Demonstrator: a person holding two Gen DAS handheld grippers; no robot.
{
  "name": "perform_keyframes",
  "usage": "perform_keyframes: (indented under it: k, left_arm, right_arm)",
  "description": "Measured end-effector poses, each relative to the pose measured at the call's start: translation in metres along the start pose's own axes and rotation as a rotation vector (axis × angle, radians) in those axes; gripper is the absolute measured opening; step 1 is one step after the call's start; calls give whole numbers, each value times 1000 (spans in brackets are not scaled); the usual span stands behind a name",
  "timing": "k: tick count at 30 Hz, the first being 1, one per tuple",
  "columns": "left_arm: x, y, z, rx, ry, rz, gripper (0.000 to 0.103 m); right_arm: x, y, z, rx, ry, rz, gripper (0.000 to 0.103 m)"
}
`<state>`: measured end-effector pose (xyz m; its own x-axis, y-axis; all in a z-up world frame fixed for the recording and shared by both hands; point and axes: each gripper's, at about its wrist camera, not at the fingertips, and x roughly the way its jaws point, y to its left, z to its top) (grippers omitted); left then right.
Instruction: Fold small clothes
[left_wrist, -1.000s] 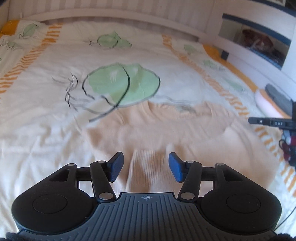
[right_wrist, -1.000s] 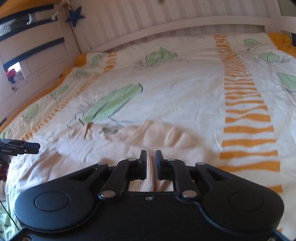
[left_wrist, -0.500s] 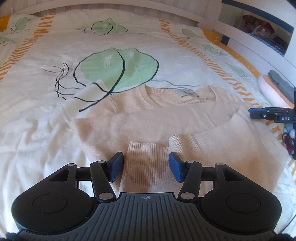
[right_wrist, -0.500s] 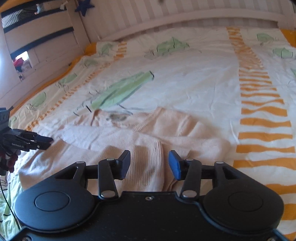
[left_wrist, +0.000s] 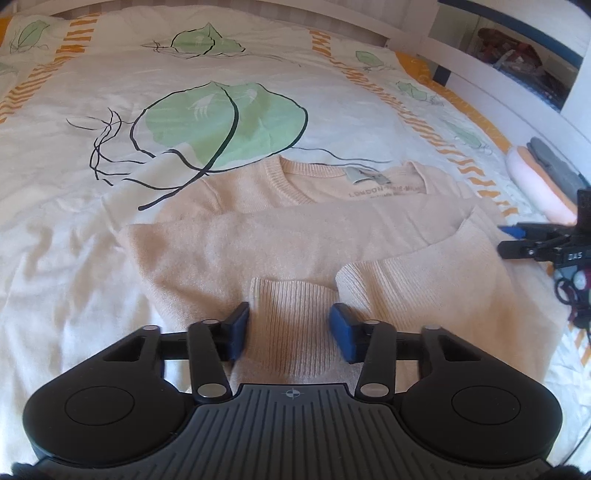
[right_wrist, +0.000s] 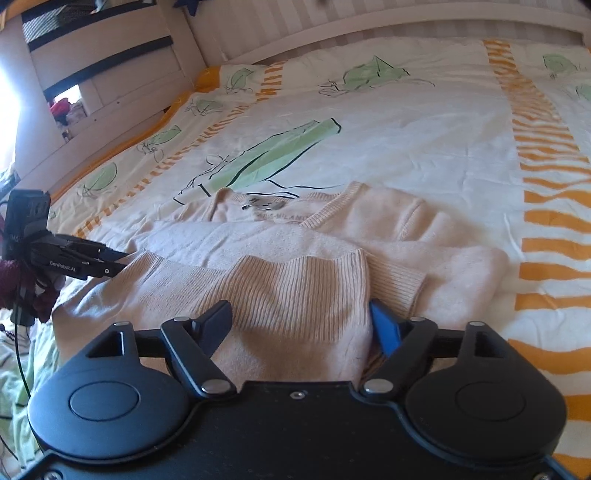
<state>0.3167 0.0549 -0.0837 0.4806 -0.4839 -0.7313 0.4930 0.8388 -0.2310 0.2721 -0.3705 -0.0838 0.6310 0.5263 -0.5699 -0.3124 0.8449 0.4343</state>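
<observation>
A peach knit sweater (left_wrist: 295, 229) lies flat on the bed, collar and label away from me, sleeves folded across its body. My left gripper (left_wrist: 290, 330) hovers low over a ribbed cuff (left_wrist: 291, 314). Its jaws are closing with the cuff between the blue pads (left_wrist: 341, 326), and I see no squeeze on the fabric. My right gripper (right_wrist: 301, 325) is at the sweater's (right_wrist: 295, 240) other side. Its jaws are opening, astride the ribbed hem (right_wrist: 295, 288), which lies loose between them. Each gripper shows in the other's view: the right gripper (left_wrist: 517, 245) and the left gripper (right_wrist: 107, 262).
The duvet (left_wrist: 110, 221) is white with green leaves and orange stripes. A small stack of folded clothes (left_wrist: 543, 177) lies at the bed's right edge below a white shelf (left_wrist: 517, 55). A slatted headboard (right_wrist: 332, 33) closes the far end, and a railing (right_wrist: 103, 92) runs along the left.
The right jaws, shut on the ribbed hem a second ago, have let go and spread wide. The left jaws have narrowed a little around the cuff. Both views have tipped down toward the sweater.
</observation>
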Motion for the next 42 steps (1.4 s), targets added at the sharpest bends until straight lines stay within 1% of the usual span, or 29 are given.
perform_keyframes:
  k: [1,2,3,5,7,8,11,14,16,18,19,21,24,25,27,29,31,33,34,35,36,37,38,39,40,41,42]
  left_arm:
    - [-1,2,0,-17,-6,-3,26]
    - [-3,3,-1,-33,-14,-10,13]
    - [-5,3,-2,-45,-24,-17,11]
    - [-9,-2,-6,-22,-46,-11,8]
    - [-15,-13,-10,14,-68,20,8]
    - [-21,-17,-13,15,-90,29,7]
    - [-50,-31,-19,10,-205,74,7]
    - [-85,-39,-8,3,-316,87,7]
    - [-98,-42,9,38,-367,102,7]
    - [-101,-41,29,68,-400,121,7]
    - [-99,-39,39,68,-411,132,7]
    - [-85,-31,57,58,-412,146,7]
    - [-46,-16,76,18,-359,171,8]
    - [-31,-10,79,-1,-327,174,8]
    - [-3,-1,80,-30,-268,196,8]
    - [21,5,77,-43,-216,228,8]
    - [35,10,72,-57,-177,240,8]
    - [44,18,66,-82,-140,264,12]
    - [47,23,64,-95,-114,278,13]
    - [50,27,64,-106,-94,291,16]
    - [50,31,64,-117,-91,313,27]
    - [47,34,64,-129,-99,339,34]
    - [42,37,65,-149,-105,370,42]
    - [36,40,65,-172,-108,392,47]
    - [29,42,65,-192,-110,404,50]
    - [21,42,64,-203,-113,406,56]
    - [12,38,63,-198,-121,402,65]
  right_arm:
    - [-1,-3,1,27,2,12,50]
    - [-2,-7,1,49,9,28,29]
    - [-3,-9,1,69,21,38,19]
    - [-7,-4,0,49,16,23,17]
    - [-12,9,-1,1,12,-17,16]
    - [-15,15,-1,-11,5,-24,16]
    - [-37,32,1,-30,-53,-28,15]
    - [-58,41,14,-46,-136,-47,15]
    - [-65,40,29,-40,-190,-63,15]
    - [-62,34,45,-34,-229,-91,15]
    - [-57,28,52,-27,-239,-105,15]
    - [-40,14,63,16,-233,-125,15]
    - [-3,-7,70,30,-168,-174,15]
    - [10,-13,70,40,-139,-184,15]
    - [30,-23,68,49,-88,-203,15]
    - [40,-29,59,50,-51,-220,15]
    - [43,-32,53,54,-38,-226,16]
    - [43,-33,49,62,-45,-241,18]
    - [42,-34,47,68,-52,-249,17]
    - [41,-35,45,74,-61,-257,21]
    - [39,-37,44,81,-70,-279,27]
    - [37,-38,45,84,-79,-305,30]
    - [34,-38,45,88,-88,-337,42]
    - [29,-38,46,89,-103,-367,49]
    - [24,-37,46,86,-121,-393,59]
    - [15,-36,47,79,-141,-414,63]
    - [6,-32,46,72,-162,-422,63]
